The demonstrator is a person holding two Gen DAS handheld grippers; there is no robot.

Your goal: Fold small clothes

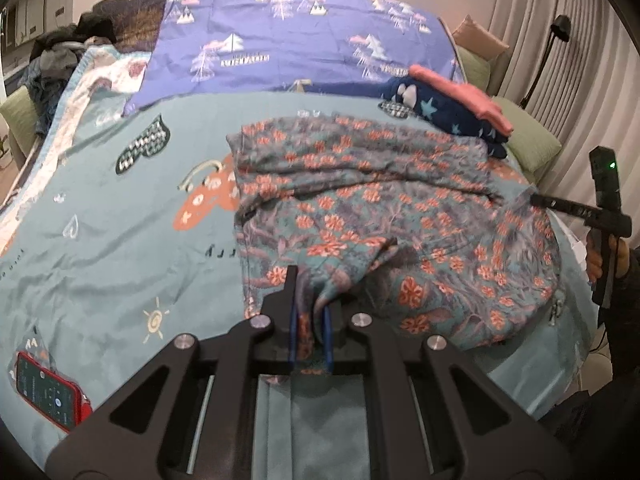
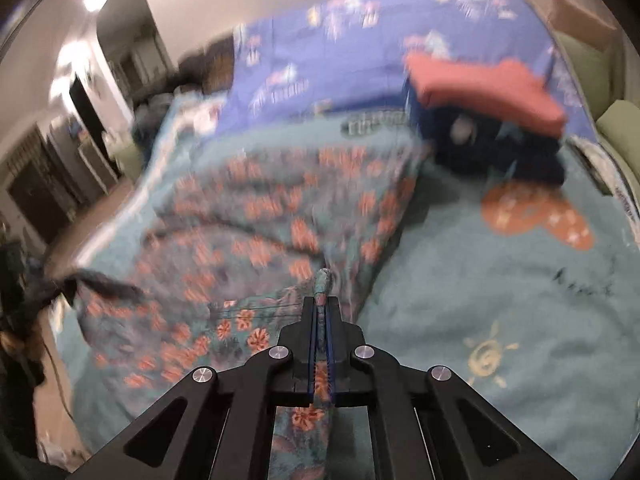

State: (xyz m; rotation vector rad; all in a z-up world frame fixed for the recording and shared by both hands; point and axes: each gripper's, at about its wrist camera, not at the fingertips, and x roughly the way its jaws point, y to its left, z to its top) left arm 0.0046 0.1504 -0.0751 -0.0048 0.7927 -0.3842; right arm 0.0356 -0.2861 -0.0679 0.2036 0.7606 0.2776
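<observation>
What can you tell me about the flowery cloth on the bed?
The flowery garment is thin, soft-looking teal-grey fabric printed all over with orange-pink flowers. It lies rumpled on the teal bedspread, partly folded, with creases and a stitched hem along its left edge. The left hand-held gripper pinches its near edge, and the right hand-held gripper pinches another bunched edge, lifting it slightly. Its far corner reaches close to a stack of folded clothes. What kind of garment it is cannot be told.
</observation>
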